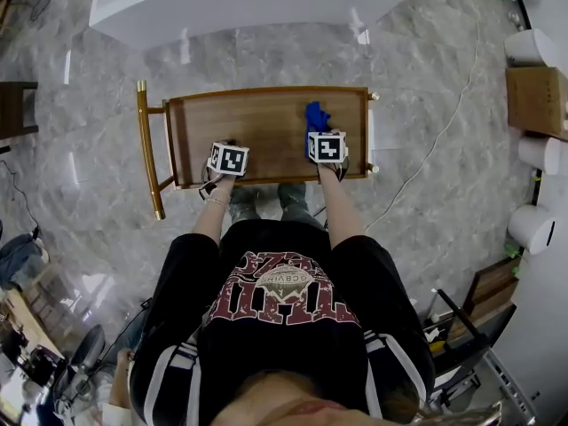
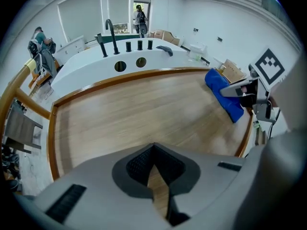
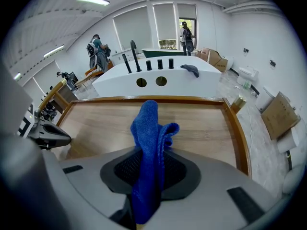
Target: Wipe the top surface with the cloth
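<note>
step: wipe looks barely begun, my read; cloth (image 3: 151,123) is gripped and sits at the right end of the cart top (image 2: 134,109)
right claw (image 3: 152,171): clamped on the blue cloth, folds sticking out past the tips
left claw (image 2: 153,169): closed to a thin slit, nothing in it, over the near edge of the wood
cloth position: just inside the right rim; lower end looks to be on the wood
next: press cloth flat, sweep leftward across the bare wood; left claw needs to clear the path
cart tray: raised rim (image 1: 266,91), holds only the cloth
white tub (image 1: 248,7): dark rag (image 3: 190,70) on its deck
cardboard box (image 1: 537,100): contents not visible
</note>
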Demonstrator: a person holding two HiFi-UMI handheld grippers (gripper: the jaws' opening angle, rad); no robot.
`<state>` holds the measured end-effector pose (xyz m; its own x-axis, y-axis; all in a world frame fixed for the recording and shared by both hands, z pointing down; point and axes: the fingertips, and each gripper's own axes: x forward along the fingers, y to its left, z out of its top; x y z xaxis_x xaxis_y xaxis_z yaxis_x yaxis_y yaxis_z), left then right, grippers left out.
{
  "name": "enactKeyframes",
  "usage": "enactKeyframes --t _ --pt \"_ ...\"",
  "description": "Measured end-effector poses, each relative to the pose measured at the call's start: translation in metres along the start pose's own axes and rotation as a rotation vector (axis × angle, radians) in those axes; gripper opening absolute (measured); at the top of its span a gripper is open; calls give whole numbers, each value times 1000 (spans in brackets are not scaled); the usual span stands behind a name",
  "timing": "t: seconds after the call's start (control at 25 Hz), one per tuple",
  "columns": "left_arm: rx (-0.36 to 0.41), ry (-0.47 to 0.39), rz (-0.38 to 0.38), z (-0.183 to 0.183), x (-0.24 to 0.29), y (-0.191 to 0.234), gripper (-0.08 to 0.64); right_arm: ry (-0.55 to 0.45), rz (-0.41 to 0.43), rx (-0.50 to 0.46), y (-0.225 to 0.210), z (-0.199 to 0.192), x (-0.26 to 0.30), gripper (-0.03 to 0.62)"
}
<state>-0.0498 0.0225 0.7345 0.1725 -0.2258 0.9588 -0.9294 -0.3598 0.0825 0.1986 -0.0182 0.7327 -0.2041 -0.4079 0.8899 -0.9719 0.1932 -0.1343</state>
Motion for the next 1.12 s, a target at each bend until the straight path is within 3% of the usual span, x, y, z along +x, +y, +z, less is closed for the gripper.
enactKeyframes --t 0.52,1.12 --pt "29 -11 -8 -5 0 -1 49 2 21 -11 21 -2 5 101" --pt "40 -14 -20 -12 3 1 49 32 60 -112 57 4 13 101"
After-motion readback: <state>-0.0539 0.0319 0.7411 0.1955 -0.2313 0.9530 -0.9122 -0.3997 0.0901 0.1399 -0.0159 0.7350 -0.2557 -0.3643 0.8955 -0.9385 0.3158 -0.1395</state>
